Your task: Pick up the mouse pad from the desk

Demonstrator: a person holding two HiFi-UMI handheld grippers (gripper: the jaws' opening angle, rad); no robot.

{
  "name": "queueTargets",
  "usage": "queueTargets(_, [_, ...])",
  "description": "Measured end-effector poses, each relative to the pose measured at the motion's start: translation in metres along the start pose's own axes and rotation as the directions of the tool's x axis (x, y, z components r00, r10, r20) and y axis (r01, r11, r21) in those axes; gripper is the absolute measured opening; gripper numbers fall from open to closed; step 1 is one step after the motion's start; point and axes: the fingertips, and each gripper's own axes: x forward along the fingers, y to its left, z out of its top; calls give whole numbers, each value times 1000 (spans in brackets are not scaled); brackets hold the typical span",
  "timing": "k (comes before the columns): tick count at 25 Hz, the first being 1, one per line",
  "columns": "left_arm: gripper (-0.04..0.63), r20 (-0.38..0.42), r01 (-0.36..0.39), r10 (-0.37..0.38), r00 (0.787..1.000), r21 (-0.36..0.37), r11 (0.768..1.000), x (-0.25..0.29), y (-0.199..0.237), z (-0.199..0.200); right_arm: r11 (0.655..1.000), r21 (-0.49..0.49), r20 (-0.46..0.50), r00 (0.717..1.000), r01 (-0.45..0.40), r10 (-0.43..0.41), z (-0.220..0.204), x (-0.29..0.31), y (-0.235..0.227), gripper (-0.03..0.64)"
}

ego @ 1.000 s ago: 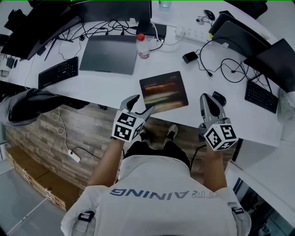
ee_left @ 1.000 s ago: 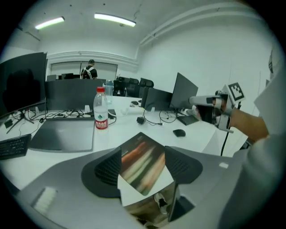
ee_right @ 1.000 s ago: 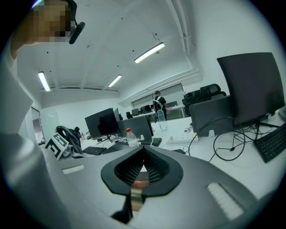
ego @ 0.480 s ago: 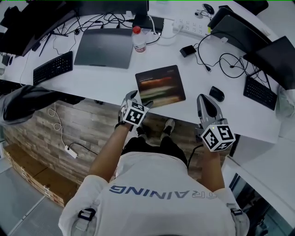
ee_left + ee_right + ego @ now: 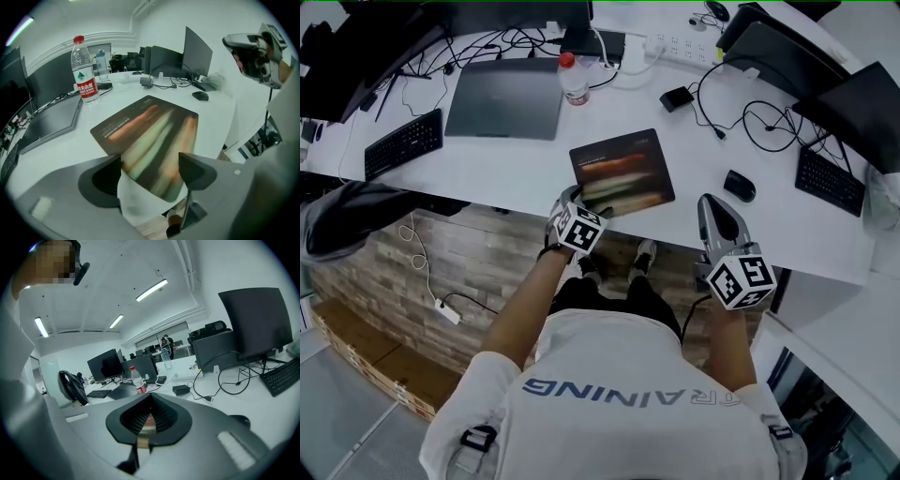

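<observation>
So far nothing is lifted: the mouse pad (image 5: 622,173) lies flat on the desk (image 5: 516,169), at its front edge, with the near corner jutting out past that edge. The left gripper (image 5: 151,161) is at the same edge, its jaws opening, with that overhanging corner between them but neither pad pressing on it. The right gripper (image 5: 712,204) hangs just off the desk's front edge, farther to the right, jaws together and empty. By my reading the approach is nearly done; closing on the corner and raising the pad clear of the desk remain.
</observation>
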Motion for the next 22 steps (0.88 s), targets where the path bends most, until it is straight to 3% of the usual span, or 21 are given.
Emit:
queueTargets(6, [378, -2, 3, -3, 1000, -10, 1000, 1, 0, 0, 1000, 7, -1, 1000, 0, 0, -3, 0, -2, 15])
queueTargets(12, [301, -6, -4, 4, 1000, -19, 1000, -1, 7, -1, 1000, 11, -5, 1000, 6, -6, -7, 0, -5, 15])
queueTargets(14, [258, -21, -2, 2, 1000, -9, 1000, -2, 5, 0, 1000, 12, -6, 1000, 9, -9, -7, -1, -6, 15])
queueTargets(18, [108, -34, -10, 11, 999, 13, 1000, -2, -9, -1, 1000, 22, -10, 1000, 19, -18, -11, -5, -10, 15])
queueTargets(22, [62, -44, -9, 9, 999, -5, 1000, 0, -14, -1, 999, 29, -9, 1000, 24, -24, -12, -8, -14, 15])
